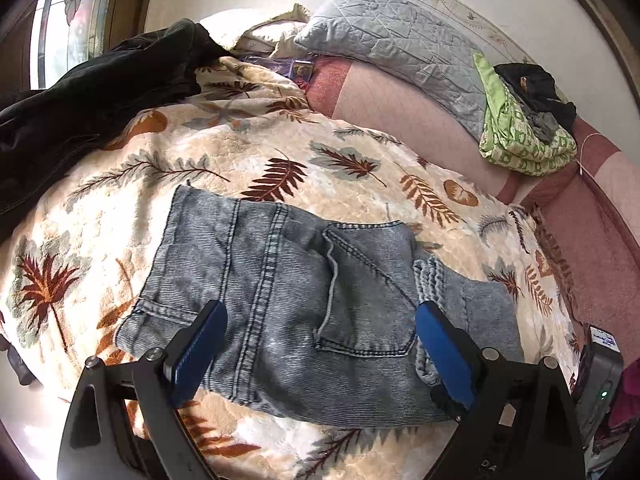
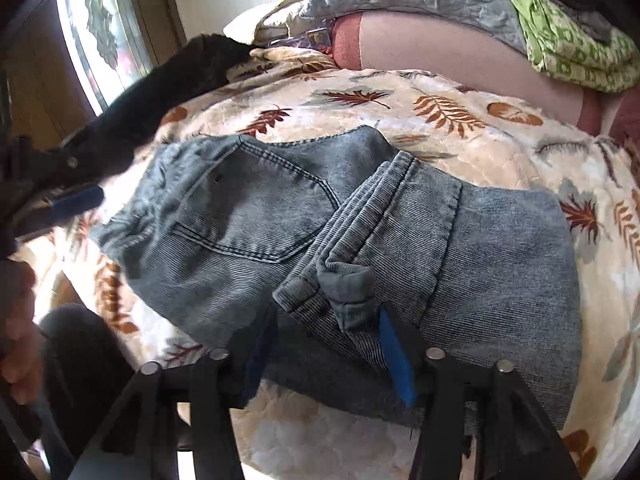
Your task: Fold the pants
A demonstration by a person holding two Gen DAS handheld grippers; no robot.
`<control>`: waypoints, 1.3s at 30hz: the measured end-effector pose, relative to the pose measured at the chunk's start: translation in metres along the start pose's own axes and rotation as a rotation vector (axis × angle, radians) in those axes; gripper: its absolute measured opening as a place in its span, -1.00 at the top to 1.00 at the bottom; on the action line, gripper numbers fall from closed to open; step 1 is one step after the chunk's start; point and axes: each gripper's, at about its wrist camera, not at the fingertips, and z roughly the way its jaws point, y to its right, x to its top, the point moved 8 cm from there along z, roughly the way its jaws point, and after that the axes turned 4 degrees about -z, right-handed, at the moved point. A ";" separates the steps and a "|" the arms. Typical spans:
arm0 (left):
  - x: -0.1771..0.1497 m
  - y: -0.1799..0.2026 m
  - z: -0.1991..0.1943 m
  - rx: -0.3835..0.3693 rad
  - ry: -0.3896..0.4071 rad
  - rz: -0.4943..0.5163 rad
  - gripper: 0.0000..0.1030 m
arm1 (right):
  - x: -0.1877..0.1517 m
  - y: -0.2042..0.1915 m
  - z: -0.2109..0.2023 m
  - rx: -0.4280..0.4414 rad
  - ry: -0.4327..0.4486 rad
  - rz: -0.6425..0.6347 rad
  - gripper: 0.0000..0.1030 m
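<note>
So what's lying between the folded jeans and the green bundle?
Only leaf-print blanket, then bare pink sheet, between jeans and green bundle; left wrist view.

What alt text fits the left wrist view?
Folded grey-blue jeans lie on a leaf-print blanket, framed by the open left gripper, which holds nothing. Behind are a dark garment, a grey quilted pillow and green cloth.

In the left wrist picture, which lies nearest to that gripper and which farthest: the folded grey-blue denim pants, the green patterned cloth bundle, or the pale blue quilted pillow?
1. Folded grey-blue denim pants, on the leaf-print blanket right beneath the left gripper.
2. Green patterned cloth bundle, far right on the pink sheet.
3. Pale blue quilted pillow, at the back against the wall; its near corner comes close to the bundle.
</note>
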 end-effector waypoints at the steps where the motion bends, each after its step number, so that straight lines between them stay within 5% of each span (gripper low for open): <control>1: 0.001 0.009 -0.001 -0.013 0.000 0.012 -0.86 | 0.000 0.005 -0.008 0.044 0.010 0.052 -0.14; 8: -0.015 0.089 0.026 -0.100 -0.076 0.129 -0.86 | -0.007 0.115 -0.044 0.311 0.135 0.630 -0.28; 11: -0.044 0.110 0.061 -0.049 -0.171 0.204 -0.86 | -0.042 0.154 -0.009 0.383 -0.026 0.849 -0.34; 12: -0.058 0.111 0.076 0.011 -0.226 0.258 -0.86 | -0.044 0.159 -0.008 0.448 -0.015 0.890 -0.33; 15: -0.089 0.104 0.104 0.130 -0.294 0.359 -0.86 | -0.028 0.168 -0.018 0.460 -0.006 0.865 -0.33; 19: -0.089 0.103 0.100 0.128 -0.270 0.364 -0.86 | 0.024 0.183 -0.024 0.475 0.063 0.807 -0.36; 23: -0.091 0.103 0.100 0.129 -0.252 0.391 -0.86 | 0.057 0.207 0.030 0.477 -0.015 0.795 -0.40; 26: -0.090 0.104 0.100 0.123 -0.245 0.390 -0.87 | 0.047 0.225 0.064 0.470 -0.078 0.872 -0.40; 32: -0.075 0.111 0.087 0.046 -0.223 0.328 -0.86 | 0.046 0.198 0.011 0.502 0.001 0.780 -0.40; 35: -0.065 0.118 0.075 0.025 -0.164 0.313 -0.86 | 0.019 0.184 0.009 0.483 -0.044 0.771 -0.44; 37: -0.072 0.118 0.086 0.037 -0.209 0.314 -0.86 | -0.002 0.180 0.027 0.449 -0.120 0.752 -0.50; 39: -0.089 0.111 0.108 0.103 -0.293 0.360 -0.86 | -0.002 0.182 0.023 0.454 -0.084 0.772 -0.49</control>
